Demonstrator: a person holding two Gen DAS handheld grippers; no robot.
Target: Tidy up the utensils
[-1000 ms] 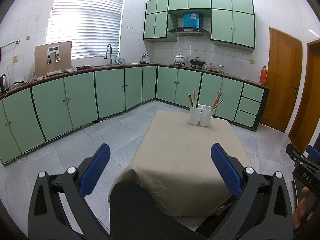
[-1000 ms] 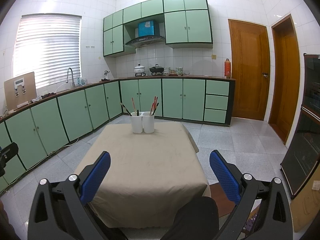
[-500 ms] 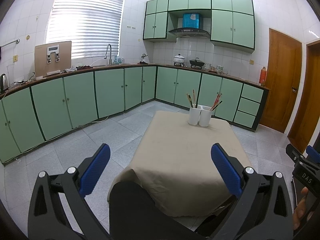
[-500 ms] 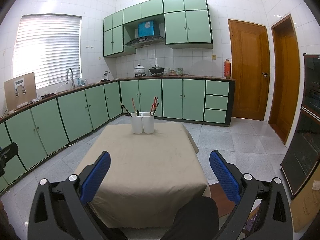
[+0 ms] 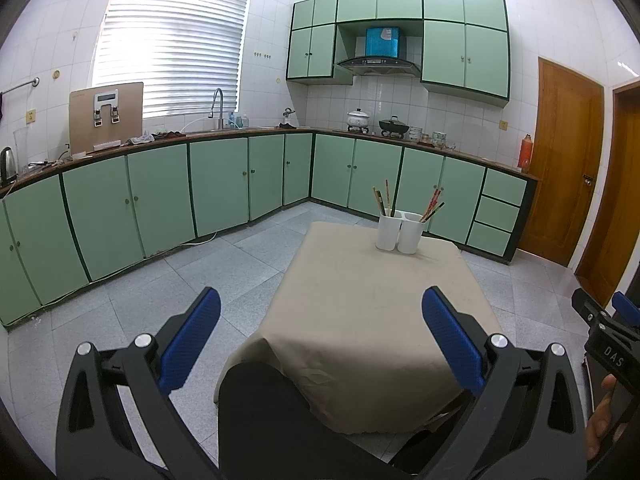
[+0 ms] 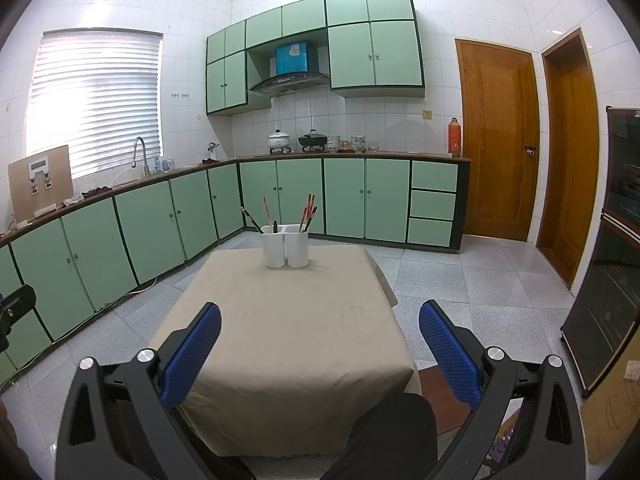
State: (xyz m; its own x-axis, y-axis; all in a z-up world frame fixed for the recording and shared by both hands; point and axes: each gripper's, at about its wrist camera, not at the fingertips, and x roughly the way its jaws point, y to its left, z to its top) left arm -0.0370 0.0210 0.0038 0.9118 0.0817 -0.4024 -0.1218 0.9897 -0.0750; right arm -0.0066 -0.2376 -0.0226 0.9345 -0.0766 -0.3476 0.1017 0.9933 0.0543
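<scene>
In the left wrist view, the left gripper [image 5: 321,316] has its blue fingers [image 5: 191,338] wide apart and holds nothing. The two white holders [image 5: 399,232] with chopsticks [image 5: 432,205] stand at the far end of the cloth-covered table [image 5: 372,300], well ahead, a little to the right.

In the right wrist view, the right gripper [image 6: 320,330] is also spread wide, empty. The holders stand far ahead, slightly left of centre.
</scene>
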